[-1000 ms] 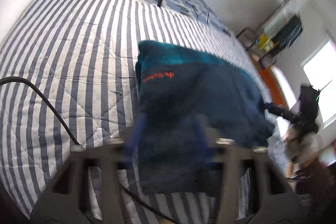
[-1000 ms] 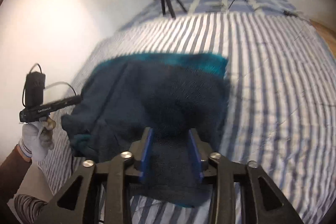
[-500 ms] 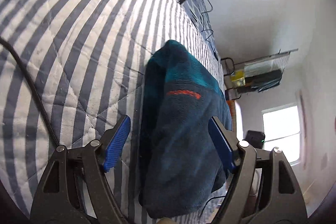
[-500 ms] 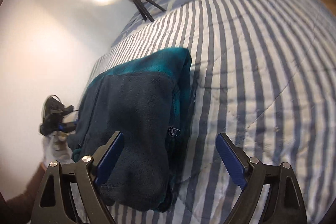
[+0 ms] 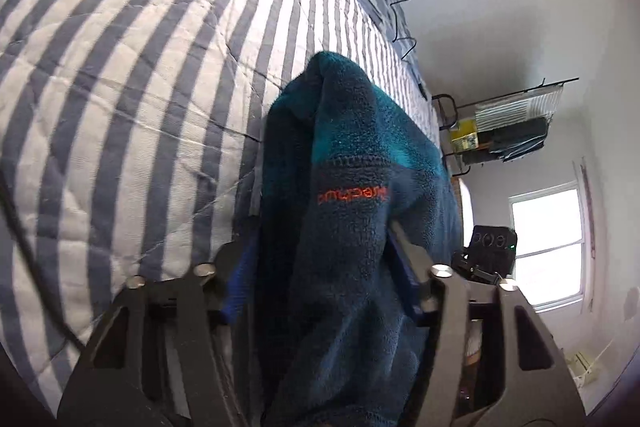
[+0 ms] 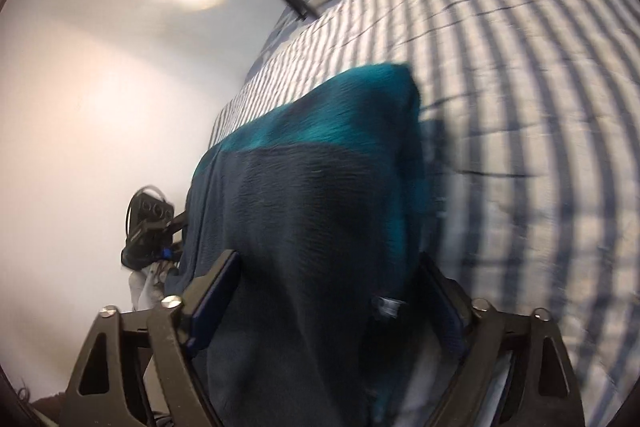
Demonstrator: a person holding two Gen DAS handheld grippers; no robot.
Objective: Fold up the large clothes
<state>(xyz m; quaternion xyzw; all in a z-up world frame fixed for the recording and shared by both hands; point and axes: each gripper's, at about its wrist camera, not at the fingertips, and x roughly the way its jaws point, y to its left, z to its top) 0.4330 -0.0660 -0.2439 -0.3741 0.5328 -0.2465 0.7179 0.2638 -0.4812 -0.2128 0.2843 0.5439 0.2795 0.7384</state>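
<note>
Folded teal and navy fleece (image 5: 352, 227) lies on the striped bed (image 5: 120, 87), orange logo facing up. The left gripper (image 5: 320, 291) has just been closing, fleece bunched between its blue fingers (image 5: 236, 291).

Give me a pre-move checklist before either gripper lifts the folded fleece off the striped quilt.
1. Fleece jacket lies folded on the striped quilt: ok.
2. Left gripper straddles the fleece's near end, jaws just closing: ok.
3. Left pads pressing on the fabric: cannot tell.
4. Right gripper straddles the fleece, jaws wide: ok.
5. Right grip closed: not ok.
6. Zipper pull tucked in: not ok, it is exposed.
</note>
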